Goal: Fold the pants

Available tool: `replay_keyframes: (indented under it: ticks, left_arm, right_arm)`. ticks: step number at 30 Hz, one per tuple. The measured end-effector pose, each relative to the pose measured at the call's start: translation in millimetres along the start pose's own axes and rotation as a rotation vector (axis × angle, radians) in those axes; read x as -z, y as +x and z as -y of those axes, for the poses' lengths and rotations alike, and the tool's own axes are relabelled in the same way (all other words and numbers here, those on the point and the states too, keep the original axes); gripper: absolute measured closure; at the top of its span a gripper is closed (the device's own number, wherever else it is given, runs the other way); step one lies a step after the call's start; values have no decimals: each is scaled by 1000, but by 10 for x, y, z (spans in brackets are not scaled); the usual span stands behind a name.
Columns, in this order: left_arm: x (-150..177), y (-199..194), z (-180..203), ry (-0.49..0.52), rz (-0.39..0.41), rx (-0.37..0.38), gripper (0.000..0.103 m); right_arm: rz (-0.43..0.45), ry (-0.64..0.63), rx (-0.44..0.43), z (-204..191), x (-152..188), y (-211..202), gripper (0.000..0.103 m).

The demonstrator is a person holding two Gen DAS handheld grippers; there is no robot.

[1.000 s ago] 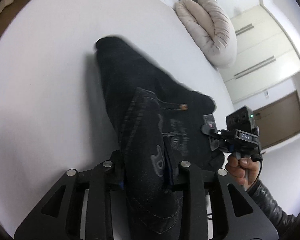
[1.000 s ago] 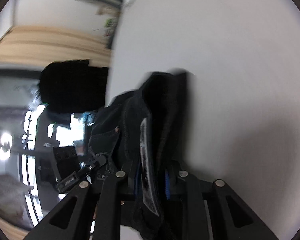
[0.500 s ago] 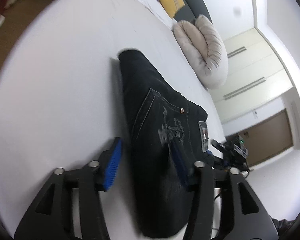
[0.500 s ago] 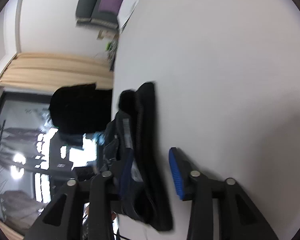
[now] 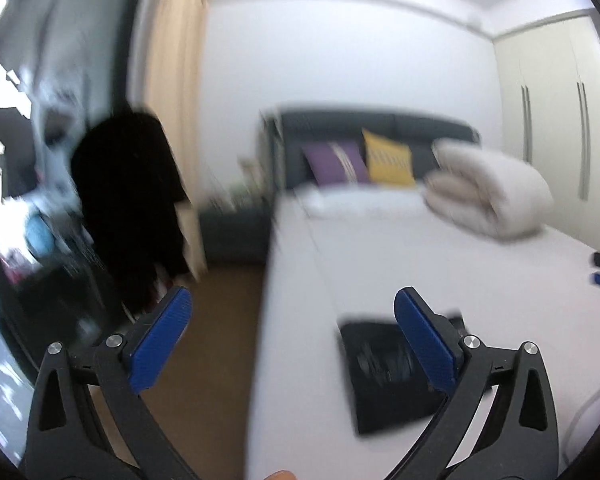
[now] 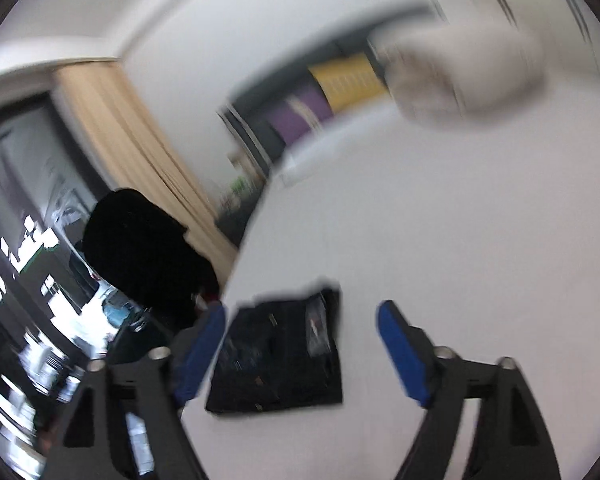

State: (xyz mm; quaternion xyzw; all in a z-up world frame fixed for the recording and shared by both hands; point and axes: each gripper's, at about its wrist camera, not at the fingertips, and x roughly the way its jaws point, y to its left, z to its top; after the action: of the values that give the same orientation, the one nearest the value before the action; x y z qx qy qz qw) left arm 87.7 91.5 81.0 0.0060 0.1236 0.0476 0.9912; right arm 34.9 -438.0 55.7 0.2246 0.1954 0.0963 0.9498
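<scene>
Now your left claw (image 5: 290, 334) is opening wide, nothing in it | your right claw (image 6: 300, 350) is opening wide, nothing in it | pants (image 6: 278, 364) lie folded on the bed (image 5: 440, 240), below and ahead of both claws | right claw looks nearer.

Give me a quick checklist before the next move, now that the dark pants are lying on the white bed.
1. Pants folded into a compact dark bundle: ok.
2. Pants fully on the bed, near its edge but not overhanging: ok.
3. Left gripper jaws opening, nothing between the pads: ok.
4. Right gripper jaws opening, pads clear of the pants lying below: ok.
5. Fold edges neat and aligned: cannot tell, both views are blurred.
6. Rolled duvet and cushions well away from the pants: ok.
</scene>
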Motion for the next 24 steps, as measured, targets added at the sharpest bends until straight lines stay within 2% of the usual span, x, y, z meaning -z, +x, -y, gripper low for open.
replay_keyframes:
  ticks: [1, 3, 4, 7, 9, 12, 15, 16, 20, 22, 24]
  left_arm:
    - [-125, -194, 25, -7, 38, -40, 0]
    - [-288, -408, 73, -17, 22, -141, 0]
    - [-339, -480, 69, -15, 20, -154, 0]
    - [-502, -711, 172, 10, 20, -118, 0]
    - [-548, -856, 223, 2, 12, -89, 0]
    - [-558, -1000, 281, -18, -38, -68, 0]
    - [-522, -1119, 405, -47, -97, -46, 0]
    - [-482, -1134, 492, -59, -127, -43, 0]
    - [-269, -1056, 817, -61, -218, -2, 0]
    - [-132, -1009, 948, -58, -264, 49, 0]
    - [-11, -979, 1067, -43, -296, 61, 0]
  right_arm:
    - [79, -55, 9, -209, -79, -205, 0]
    - [197, -134, 24, -545, -188, -519, 0]
    - [260, -181, 46, -737, -257, -716, 0]
    - [371, -267, 117, -1103, -343, -1121, 0]
    - [418, -314, 111, -1326, -393, -1375, 0]
    - [417, -349, 83, -1569, -469, -1555, 0]
    - [376, -351, 94, -1699, -457, -1666, 0]
    - [365, -343, 108, -1714, -435, -1684, 0]
    - [292, -299, 255, -1820, -146, -1551, 0]
    - [236, -284, 287, -1793, 87, -1425, 0]
    - [173, -263, 315, -1738, 232, -1335, 0]
